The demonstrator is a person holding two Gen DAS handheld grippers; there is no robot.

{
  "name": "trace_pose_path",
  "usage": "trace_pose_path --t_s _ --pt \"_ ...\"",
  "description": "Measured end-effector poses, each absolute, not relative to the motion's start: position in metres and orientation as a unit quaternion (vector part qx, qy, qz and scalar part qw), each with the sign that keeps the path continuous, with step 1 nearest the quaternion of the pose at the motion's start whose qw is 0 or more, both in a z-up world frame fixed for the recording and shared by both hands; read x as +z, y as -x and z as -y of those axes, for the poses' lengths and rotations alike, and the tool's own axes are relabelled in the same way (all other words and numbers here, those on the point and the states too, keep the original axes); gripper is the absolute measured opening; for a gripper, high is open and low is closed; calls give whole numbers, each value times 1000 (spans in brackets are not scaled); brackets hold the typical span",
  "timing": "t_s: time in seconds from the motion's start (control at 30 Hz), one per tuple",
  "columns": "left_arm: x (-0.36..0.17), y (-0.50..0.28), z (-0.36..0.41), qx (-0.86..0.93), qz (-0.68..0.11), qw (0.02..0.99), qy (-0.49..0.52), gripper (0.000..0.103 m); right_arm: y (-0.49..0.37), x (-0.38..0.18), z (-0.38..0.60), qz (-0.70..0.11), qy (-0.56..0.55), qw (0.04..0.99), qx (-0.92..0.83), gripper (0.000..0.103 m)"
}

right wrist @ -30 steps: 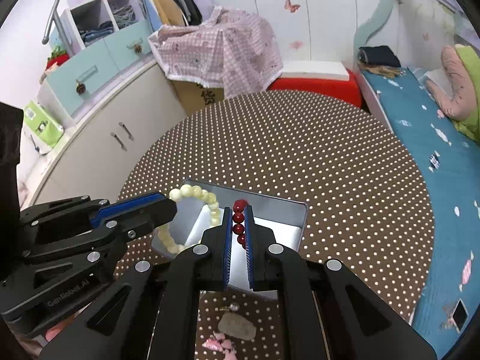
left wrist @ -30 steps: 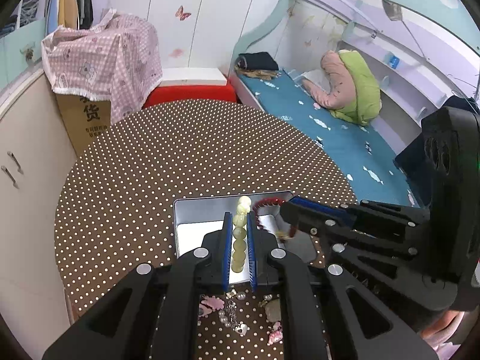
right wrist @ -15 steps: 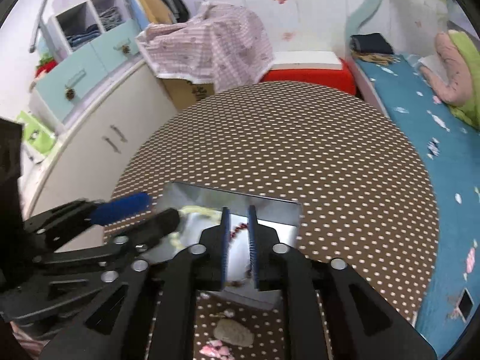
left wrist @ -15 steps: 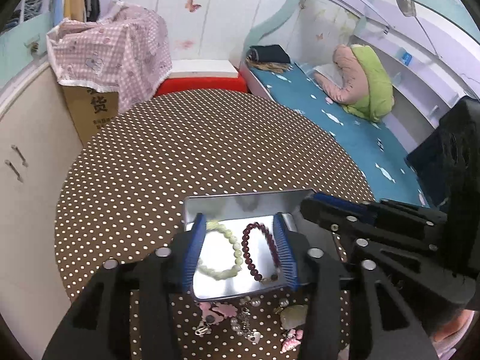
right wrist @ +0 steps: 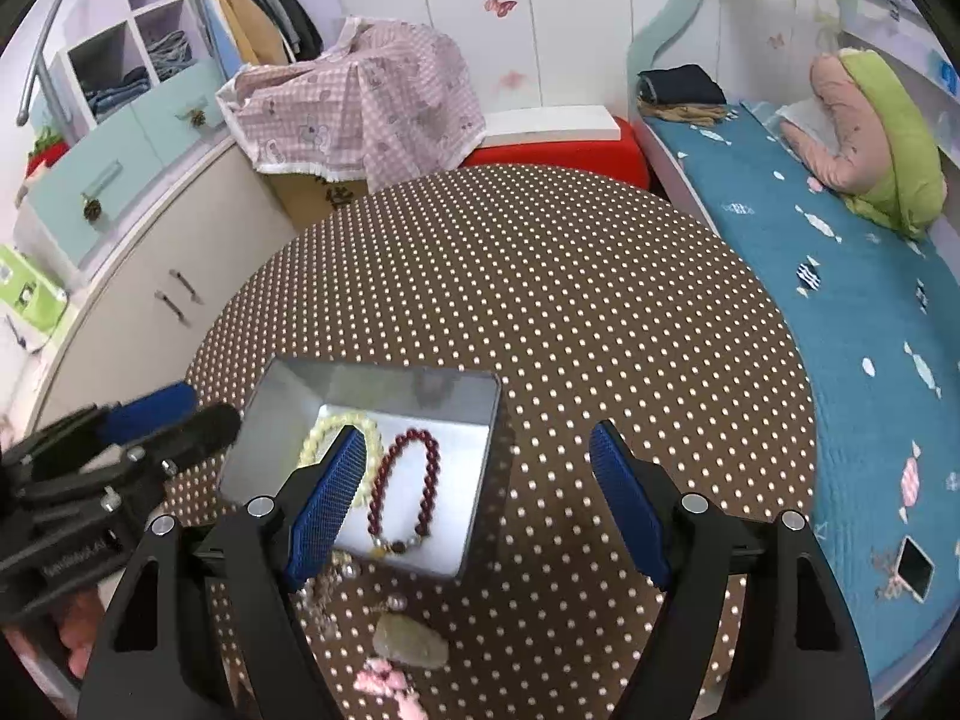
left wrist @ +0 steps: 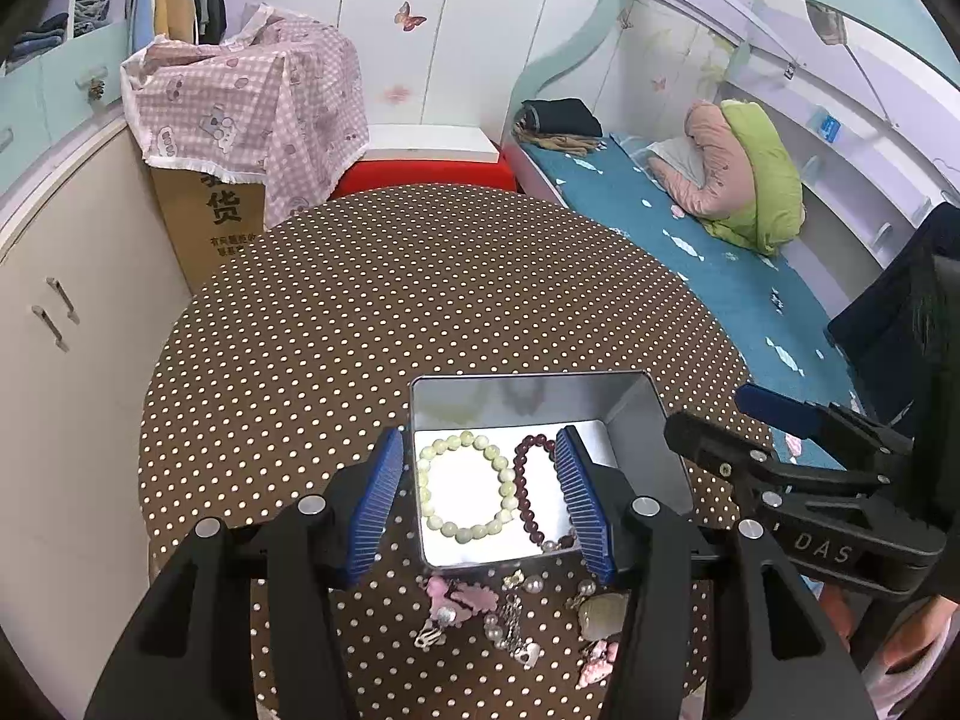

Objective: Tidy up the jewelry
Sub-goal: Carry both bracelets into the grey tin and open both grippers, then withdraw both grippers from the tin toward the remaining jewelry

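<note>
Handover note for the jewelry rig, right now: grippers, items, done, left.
Left gripper: jaws opening, nothing gripped, over the tin.
Right gripper: jaws opening, nothing gripped, over the tin's right edge.
Silver tin sits on the dotted table.
Done: pale green bracelet and dark red bracelet lie side by side in the tin.
Left: small pieces on the table by the tin's near side: pearl earrings, pink clips, pale stone.
</note>
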State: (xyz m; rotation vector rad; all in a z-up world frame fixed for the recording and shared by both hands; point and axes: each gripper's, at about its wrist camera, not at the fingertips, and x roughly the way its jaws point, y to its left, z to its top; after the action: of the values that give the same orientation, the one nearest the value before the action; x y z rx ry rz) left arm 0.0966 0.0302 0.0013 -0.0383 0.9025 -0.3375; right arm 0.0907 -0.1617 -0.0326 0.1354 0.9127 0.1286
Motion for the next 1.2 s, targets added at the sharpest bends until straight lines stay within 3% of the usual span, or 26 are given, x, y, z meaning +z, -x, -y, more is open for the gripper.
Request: trace_pose_path --t_s 0.7,0.83,1.2 --pt "-13 -51 -71 -126 -451 883 35 51 -28 -51 162 -456 -67 884 75 75" --pt "-22 -47 -69 -134 -461 877 24 60 -18 -59 153 -464 -57 880 89 75" --pt "-57 -45 -59 -158 -501 851 10 60 -16 -75 131 -486 -46 866 111 75"
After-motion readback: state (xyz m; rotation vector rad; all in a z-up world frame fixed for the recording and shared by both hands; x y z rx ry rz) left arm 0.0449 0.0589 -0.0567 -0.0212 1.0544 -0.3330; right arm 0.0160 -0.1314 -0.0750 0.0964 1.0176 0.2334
